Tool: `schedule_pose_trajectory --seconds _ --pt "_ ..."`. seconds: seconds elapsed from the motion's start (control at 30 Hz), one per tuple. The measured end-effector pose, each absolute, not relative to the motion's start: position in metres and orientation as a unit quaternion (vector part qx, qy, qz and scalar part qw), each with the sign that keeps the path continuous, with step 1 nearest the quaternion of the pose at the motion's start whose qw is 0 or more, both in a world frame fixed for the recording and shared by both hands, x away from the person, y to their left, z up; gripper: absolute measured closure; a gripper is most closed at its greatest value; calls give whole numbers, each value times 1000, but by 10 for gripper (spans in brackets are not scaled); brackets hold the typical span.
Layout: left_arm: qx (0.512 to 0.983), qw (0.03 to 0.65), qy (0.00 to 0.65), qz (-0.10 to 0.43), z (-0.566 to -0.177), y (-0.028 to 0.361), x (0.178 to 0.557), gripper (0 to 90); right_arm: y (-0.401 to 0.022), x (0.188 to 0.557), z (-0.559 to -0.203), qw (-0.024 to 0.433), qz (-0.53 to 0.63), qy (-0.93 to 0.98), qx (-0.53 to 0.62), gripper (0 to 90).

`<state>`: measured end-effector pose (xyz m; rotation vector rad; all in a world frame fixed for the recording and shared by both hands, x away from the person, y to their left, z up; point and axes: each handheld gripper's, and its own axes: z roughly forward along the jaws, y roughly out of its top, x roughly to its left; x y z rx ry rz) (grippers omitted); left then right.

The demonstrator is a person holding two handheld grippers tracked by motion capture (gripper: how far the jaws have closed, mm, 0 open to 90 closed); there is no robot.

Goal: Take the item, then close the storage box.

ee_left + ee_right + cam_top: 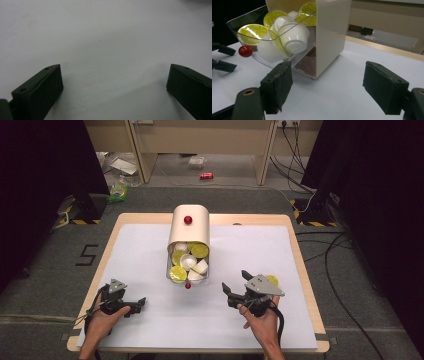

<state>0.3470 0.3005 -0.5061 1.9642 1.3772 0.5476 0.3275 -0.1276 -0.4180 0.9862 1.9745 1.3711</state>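
At tabletop centre: dispenser (189, 231), drawer (188, 267) open toward near edge, full of capsules (178, 273). Right gripper (237, 285) released, empty, nearer, drawer up-left of it. Left gripper (140, 303) released, near-left corner.

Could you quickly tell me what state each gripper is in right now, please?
Left gripper: open, holding nothing, over the white mat.
Right gripper: open, holding nothing.
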Motion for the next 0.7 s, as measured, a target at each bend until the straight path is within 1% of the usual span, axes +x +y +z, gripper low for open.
schedule_pose_trajectory --seconds 0.3,0.7 --pt "752 334 528 210 -506 300 347 0 -111 321 -415 260 513 741 345 234" --pt "752 334 527 210 -506 300 347 0 -99 318 -417 251 515 749 332 233"
